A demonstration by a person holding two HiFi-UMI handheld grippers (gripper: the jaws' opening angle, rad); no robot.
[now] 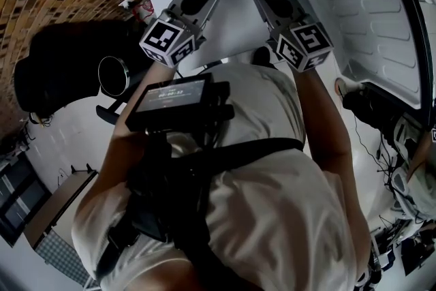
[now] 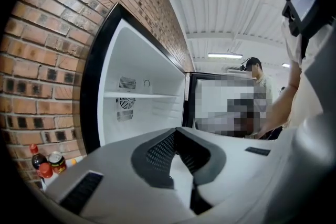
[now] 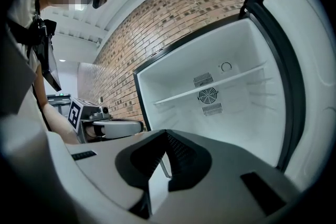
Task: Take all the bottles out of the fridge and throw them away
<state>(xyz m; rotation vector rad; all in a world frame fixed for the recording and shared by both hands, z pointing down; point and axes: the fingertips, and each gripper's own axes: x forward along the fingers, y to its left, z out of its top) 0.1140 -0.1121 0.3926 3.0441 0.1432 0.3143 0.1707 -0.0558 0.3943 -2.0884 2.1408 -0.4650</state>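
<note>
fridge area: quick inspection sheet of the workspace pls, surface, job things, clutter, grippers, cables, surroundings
surface: fridge shelf, nothing seen on it
job's things: open fridge; red-capped bottles sit outside it, by the brick wall
clutter: can beside the bottles
grippers: left gripper and right gripper, jaws together on both, nothing between them, pointed at the fridge
cables: cables on the floor right of the person
surroundings: white floor, fridge door swung open

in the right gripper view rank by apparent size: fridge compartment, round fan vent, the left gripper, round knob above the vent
fridge compartment
left gripper, nearer the camera, so flattered
round fan vent
round knob
</note>
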